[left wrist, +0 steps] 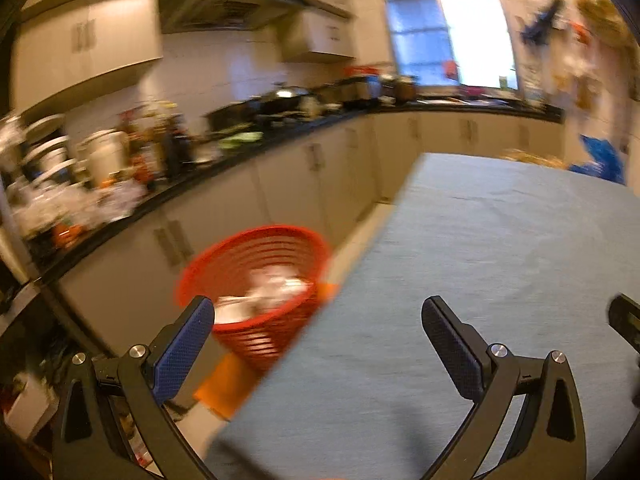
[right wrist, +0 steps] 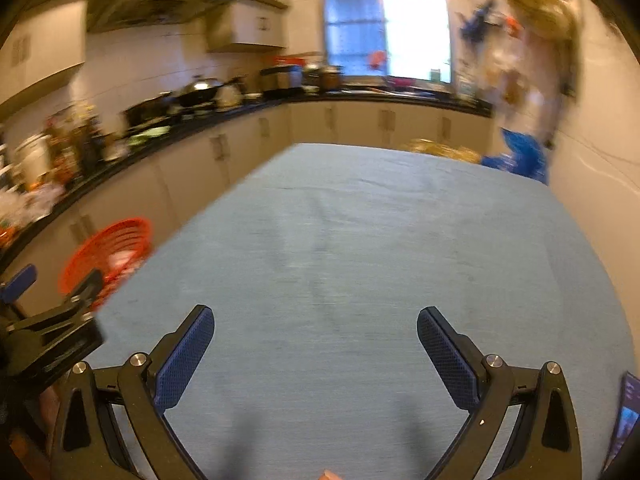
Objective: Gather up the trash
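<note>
step in hand: judged, either a drop into the red basket (left wrist: 256, 280) is just over or a search for more trash is on; both tongs are empty, so nothing is being carried.
left tongs (left wrist: 318, 314): fingers spread wide apart, holding nothing; they hang over the left edge of the bench (left wrist: 500, 260), with the basket ahead and below on the floor side.
right tongs (right wrist: 316, 326): fingers also wide apart and empty, hovering above the middle of the bench cloth.
trash: white crumpled scraps (left wrist: 272, 288) lie inside the red basket; too blurred to count singly.
bench top: the blue cloth looks bare in both views, save yellowish stuff (right wrist: 444, 150) and a blue bag (right wrist: 520, 158) at the far right corner; whether those are trash i cannot tell.
doing it well: slow the hands, as both views smear; sweep the far corner and bench edges before calling it done; keep the tongs open until they straddle a piece, then carry it fully over the basket rim before letting go.
counts: tongs two; red basket one; bench one; blue bag one; kitchen counter (right wrist: 192, 122) one long run, crowded with pots and bottles past counting.
</note>
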